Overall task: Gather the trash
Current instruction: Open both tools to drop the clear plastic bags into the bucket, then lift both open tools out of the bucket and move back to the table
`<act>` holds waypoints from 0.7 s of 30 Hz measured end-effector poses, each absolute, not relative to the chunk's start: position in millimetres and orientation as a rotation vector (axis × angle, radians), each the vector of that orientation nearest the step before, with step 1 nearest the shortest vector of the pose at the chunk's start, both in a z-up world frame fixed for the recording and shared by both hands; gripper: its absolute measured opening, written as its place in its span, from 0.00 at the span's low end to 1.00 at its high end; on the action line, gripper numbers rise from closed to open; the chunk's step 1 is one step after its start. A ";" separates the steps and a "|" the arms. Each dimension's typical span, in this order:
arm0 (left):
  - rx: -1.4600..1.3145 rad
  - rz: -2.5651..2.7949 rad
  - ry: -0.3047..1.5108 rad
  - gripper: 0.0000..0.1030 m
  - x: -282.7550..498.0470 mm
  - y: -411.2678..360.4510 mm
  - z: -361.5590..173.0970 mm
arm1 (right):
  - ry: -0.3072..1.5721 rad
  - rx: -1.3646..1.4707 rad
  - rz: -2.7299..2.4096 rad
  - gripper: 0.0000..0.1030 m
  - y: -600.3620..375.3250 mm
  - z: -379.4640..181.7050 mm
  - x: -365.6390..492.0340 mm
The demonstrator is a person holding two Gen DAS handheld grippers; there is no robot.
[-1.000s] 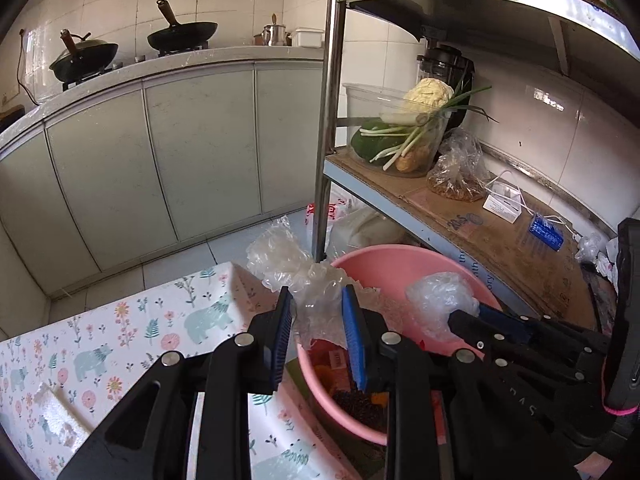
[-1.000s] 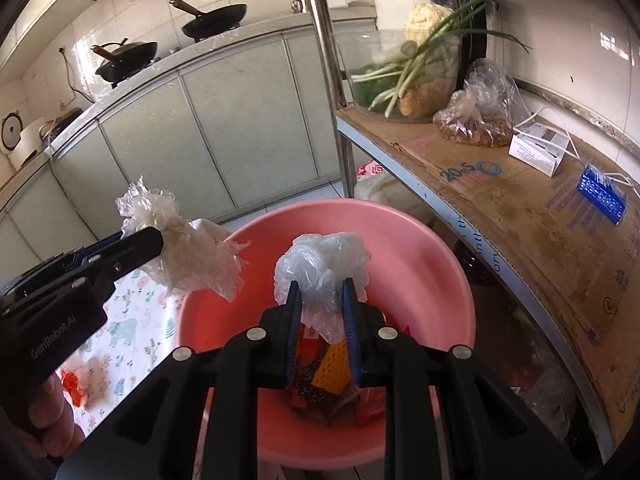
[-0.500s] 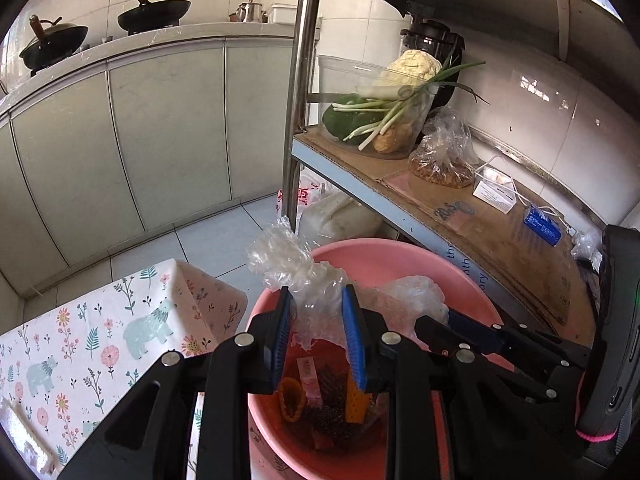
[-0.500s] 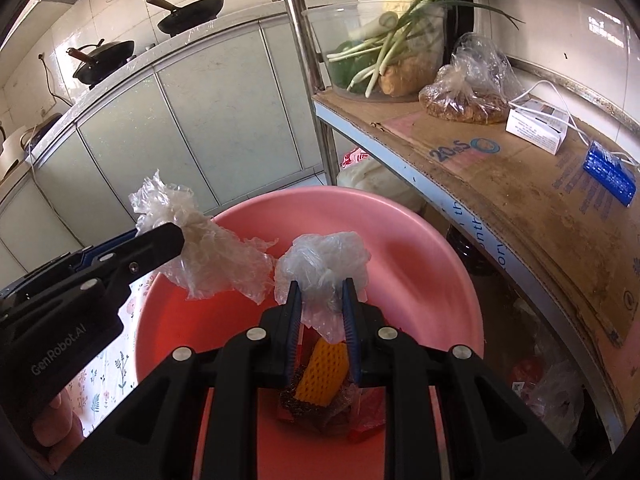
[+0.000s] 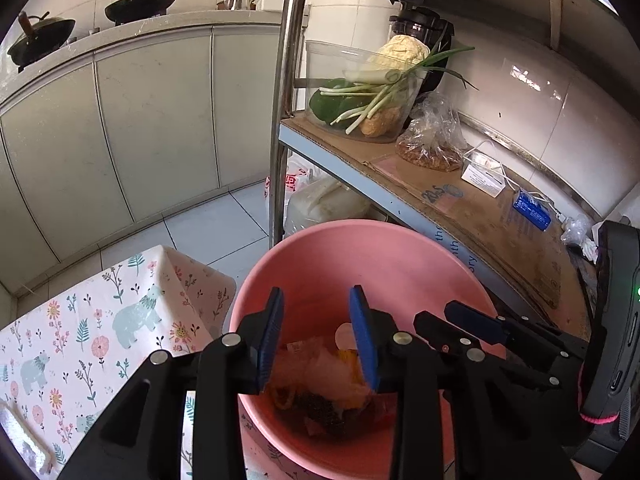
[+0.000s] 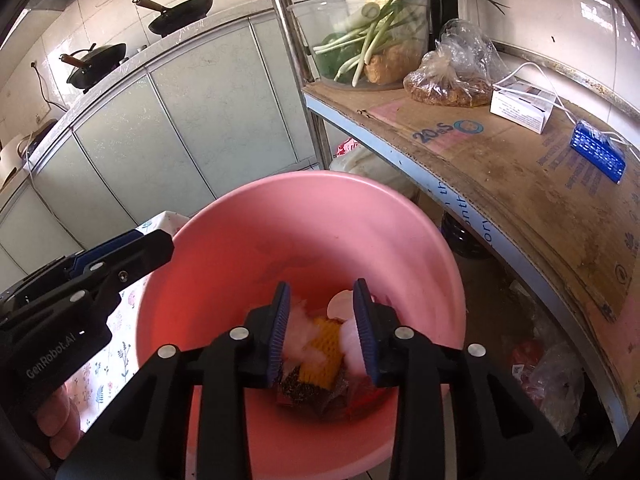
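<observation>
A pink plastic basin point(image 5: 360, 256) point(image 6: 280, 232) holds mixed trash at its bottom point(image 5: 320, 384) point(image 6: 316, 360): crumpled clear plastic, an orange foam net point(image 6: 322, 350), dark scraps. My left gripper point(image 5: 316, 320) is open and empty above the basin's near side. My right gripper point(image 6: 320, 312) is open and empty above the trash pile. The right gripper also shows at the right of the left wrist view point(image 5: 480, 328), and the left gripper at the left of the right wrist view point(image 6: 120, 256).
A floral tablecloth point(image 5: 100, 328) covers the table left of the basin. A metal shelf point(image 6: 520, 168) lined with cardboard stands right, holding a tub of vegetables point(image 5: 372, 92), a bag point(image 5: 432, 140) and a small box point(image 6: 520, 108). Cabinets and woks are behind.
Both grippers opened and let go of their crumpled plastic bags, which now lie in the basin. Both grippers moved lower and closer over the basin.
</observation>
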State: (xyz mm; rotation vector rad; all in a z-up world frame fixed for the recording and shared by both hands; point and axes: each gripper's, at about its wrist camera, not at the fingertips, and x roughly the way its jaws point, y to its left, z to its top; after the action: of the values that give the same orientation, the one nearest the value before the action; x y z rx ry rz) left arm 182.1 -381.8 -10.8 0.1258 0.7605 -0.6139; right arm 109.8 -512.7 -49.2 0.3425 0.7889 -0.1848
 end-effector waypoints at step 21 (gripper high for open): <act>0.249 -0.467 0.717 0.32 107.4 -339.4 13.1 | 0.775 0.310 -0.126 0.32 -467.8 -23.4 40.7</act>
State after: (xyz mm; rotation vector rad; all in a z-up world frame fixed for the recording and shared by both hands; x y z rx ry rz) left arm 107.4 -339.4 13.1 0.2488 0.7172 -0.4670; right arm 40.7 -467.8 -23.4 0.3098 0.7749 -0.1256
